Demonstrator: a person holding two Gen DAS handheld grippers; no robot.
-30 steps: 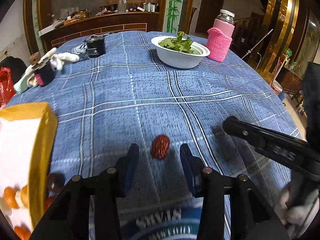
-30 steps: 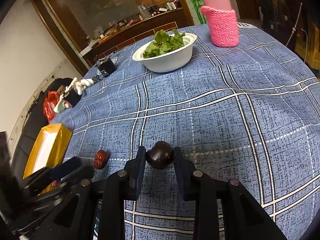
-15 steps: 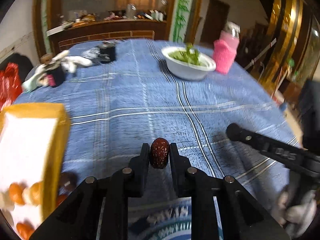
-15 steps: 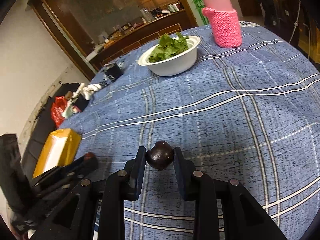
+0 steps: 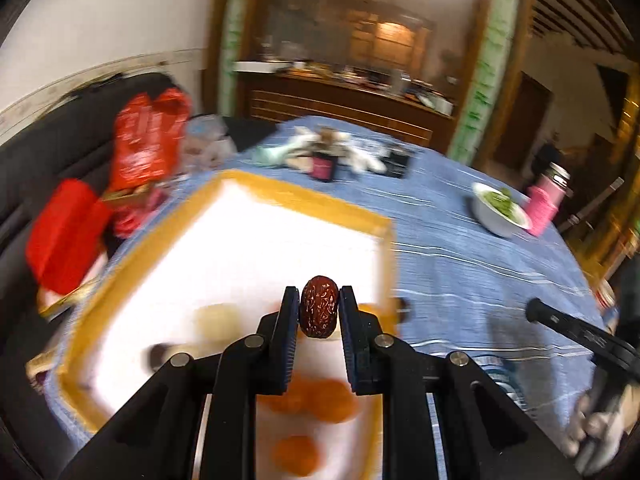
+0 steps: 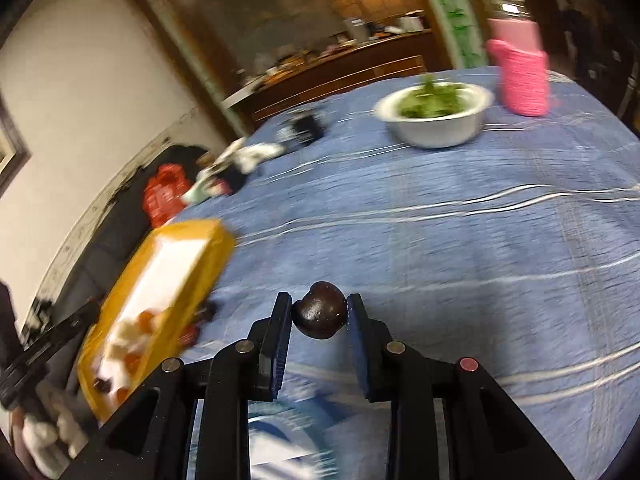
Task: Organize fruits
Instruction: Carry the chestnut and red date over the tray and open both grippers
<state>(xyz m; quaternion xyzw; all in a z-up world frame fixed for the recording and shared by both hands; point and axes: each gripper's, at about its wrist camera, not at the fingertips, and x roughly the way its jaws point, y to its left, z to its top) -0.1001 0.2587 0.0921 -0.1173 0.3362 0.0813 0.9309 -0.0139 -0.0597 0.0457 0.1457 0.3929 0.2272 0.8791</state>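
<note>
Blue plaid tablecloth [image 6: 460,240] covers the table; yellow-rimmed tray [image 5: 304,200] sits near its edge. Left gripper [image 5: 319,312] clamps a red date [image 5: 319,311] above the tray. Right gripper [image 6: 319,312] clamps a dark fruit [image 6: 320,310] over open cloth.

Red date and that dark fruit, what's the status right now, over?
Left gripper shut on red date, above yellow tray. Right gripper shut on dark fruit, over blue tablecloth. Nothing blocking.

White floor at the far end of the yellow tray [image 5: 304,194] is lying open; oranges [image 5: 316,398] and a pale fruit [image 5: 218,320] are crowding its near end.
</note>
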